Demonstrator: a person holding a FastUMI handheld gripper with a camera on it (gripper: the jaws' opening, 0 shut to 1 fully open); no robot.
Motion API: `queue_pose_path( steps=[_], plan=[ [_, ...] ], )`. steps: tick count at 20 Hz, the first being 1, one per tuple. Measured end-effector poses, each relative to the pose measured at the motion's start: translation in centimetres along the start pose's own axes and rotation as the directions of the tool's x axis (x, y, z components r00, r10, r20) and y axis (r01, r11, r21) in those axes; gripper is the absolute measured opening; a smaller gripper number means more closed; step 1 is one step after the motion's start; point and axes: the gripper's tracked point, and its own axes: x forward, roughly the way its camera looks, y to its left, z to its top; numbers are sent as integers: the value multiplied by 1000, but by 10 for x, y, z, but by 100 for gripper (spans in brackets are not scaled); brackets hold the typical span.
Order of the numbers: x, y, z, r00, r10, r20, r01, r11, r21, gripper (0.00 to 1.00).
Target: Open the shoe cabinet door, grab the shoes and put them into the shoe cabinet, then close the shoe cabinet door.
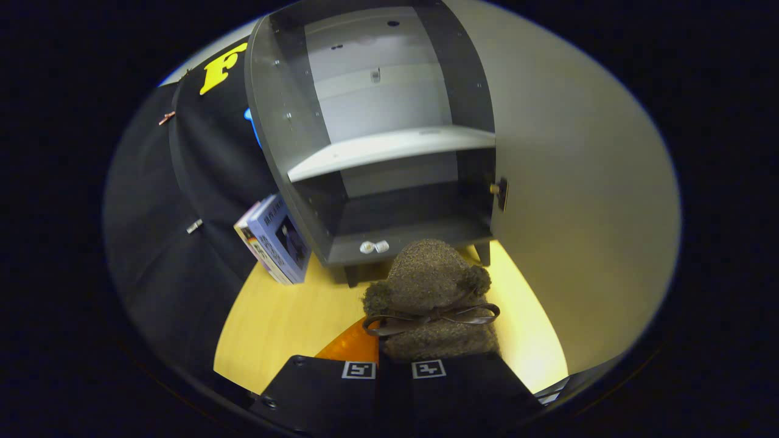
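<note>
The hand-held gripper (pixel 394 365) sits nearest, its two fingers (pixel 341 380) drawn close together with a brown fuzzy shoe (pixel 433 298) rising from between them. The heel end of the shoe disappears down between the fingers, so they appear to press it from both sides and hold it. The shoe points away from the gripper, toe toward the cabinet, and a dark ribbon bow (pixel 435 316) is tied across its top. A small pompom (pixel 476 280) sits on its right side. Just left of the shoe, beside the left finger, an orange piece (pixel 352 344) shows; what it is cannot be told.

Below and around the shoe lies the pale wooden counter (pixel 280 322). The shoe's toe is just in front of the cabinet's bottom edge, not yet inside.

Beyond stands the shoe cabinet (pixel 389 140), dark grey, on short legs, with its door (pixel 578 182) swung open to the right, the pale inner face turned toward the gripper. A small latch piece (pixel 500 193) shows on the door's edge near the lower compartment. Inside, a light shelf (pixel 389 149) divides the cabinet into an upper and a lower compartment. A small pale fitting (pixel 373 246) sits on the front lip of the cabinet floor.

To the left of the cabinet, a few books (pixel 275 240) lean against its side, resting on the counter. Behind them hangs the black cloth wall (pixel 176 243).
</note>
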Motion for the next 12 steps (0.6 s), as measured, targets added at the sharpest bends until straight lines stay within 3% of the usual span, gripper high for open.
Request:
queue_pose_path(
  steps=[6, 12],
  plan=[
    [-14, 33, 106, 997, 36, 71, -33, 998, -48, 7],
    [4, 55, 172, 992, 94, 84, -92, 995, -29, 7]
  ],
)
